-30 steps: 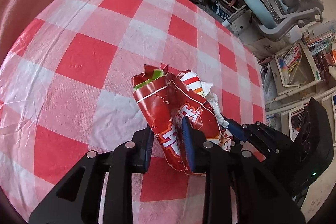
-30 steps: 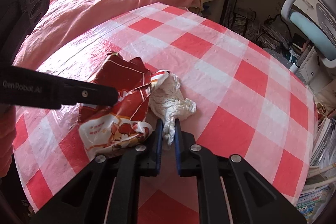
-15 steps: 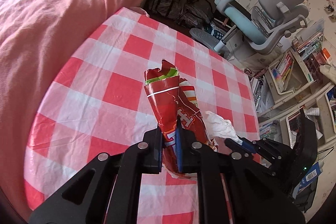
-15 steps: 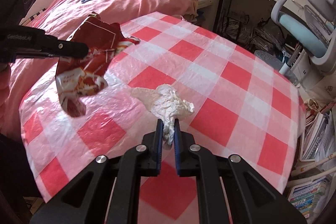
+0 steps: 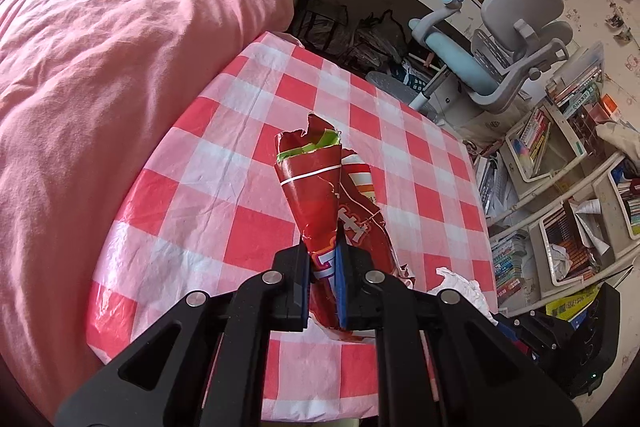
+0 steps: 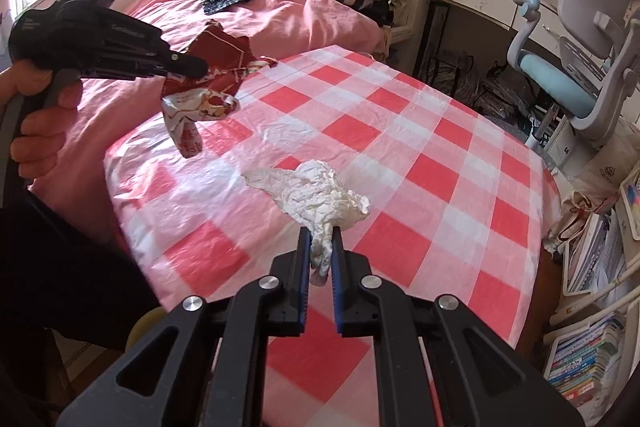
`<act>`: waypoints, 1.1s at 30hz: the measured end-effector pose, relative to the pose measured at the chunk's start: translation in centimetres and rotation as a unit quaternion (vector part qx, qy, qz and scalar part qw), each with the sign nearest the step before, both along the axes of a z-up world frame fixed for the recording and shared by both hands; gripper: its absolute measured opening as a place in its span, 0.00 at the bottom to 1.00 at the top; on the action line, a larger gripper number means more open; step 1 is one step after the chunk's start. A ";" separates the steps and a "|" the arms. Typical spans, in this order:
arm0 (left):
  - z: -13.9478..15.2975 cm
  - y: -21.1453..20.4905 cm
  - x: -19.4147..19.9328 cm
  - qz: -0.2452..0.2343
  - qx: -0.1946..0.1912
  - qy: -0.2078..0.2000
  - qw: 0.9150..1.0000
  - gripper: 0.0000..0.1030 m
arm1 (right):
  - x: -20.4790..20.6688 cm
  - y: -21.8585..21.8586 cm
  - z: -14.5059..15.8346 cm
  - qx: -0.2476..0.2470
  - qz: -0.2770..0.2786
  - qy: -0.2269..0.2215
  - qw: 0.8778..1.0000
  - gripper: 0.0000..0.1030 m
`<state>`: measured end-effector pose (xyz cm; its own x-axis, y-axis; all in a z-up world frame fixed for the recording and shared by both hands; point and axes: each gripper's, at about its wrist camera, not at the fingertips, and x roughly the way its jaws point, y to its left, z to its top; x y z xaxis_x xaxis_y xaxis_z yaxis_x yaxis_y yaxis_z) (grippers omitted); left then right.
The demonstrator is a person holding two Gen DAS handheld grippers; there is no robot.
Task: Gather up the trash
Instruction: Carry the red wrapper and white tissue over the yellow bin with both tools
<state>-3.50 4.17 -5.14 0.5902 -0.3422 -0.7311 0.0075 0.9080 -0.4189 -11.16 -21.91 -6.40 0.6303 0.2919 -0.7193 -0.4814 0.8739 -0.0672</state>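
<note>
A torn red snack wrapper is clamped between the blue-padded jaws of the left gripper, and it is held clear of the round table with the red-and-white checked cloth. In the left wrist view the wrapper stands up from the jaws, its ragged top edge showing a green band; its lower end is hidden behind the gripper's black fingers. In the right wrist view the same wrapper is seen hanging from the left gripper above the table's edge nearest the pink bedding, with a pale, crumpled flap drooping below. The print on the wrapper cannot be read. A hand is wrapped round the left gripper's handle, cut off by the frame edge.

A crumpled white tissue is pinched by its lower tail between the jaws of the right gripper, which are closed on it. The tissue appears to be lifted off the checked cloth, though contact at its far tip cannot be ruled out from this angle. In the left wrist view only a corner of the tissue is visible past the table's near rim, and the right gripper is largely cut off in the lower right corner.

Beyond the table, a grey and blue desk chair is seen beside a white desk, partly cropped by the fisheye border.
</note>
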 end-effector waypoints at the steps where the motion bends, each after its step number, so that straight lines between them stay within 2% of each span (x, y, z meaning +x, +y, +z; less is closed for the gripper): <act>1: -0.1 -0.1 -0.2 -0.002 0.001 0.001 1.000 0.09 | -0.5 0.3 0.0 -0.003 0.003 -0.003 1.000 0.10; 15: -0.9 -0.4 -1.3 -0.007 0.007 0.008 1.000 0.09 | -4.1 3.5 -0.9 -0.023 0.070 -0.010 0.997 0.10; 27: -0.9 0.2 -2.3 -0.006 0.007 0.003 1.000 0.09 | -6.7 5.0 -1.2 -0.017 0.116 -0.003 0.993 0.10; 33: -1.0 0.2 -3.2 -0.009 0.011 0.002 1.000 0.09 | -7.7 5.6 -1.9 -0.008 0.149 0.028 0.988 0.10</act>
<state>-6.66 4.42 -6.10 0.5810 -0.3363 -0.7412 0.0220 0.9168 -0.3988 -18.89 -16.31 -8.29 0.4769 0.4472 -0.7567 -0.7210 0.6914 -0.0458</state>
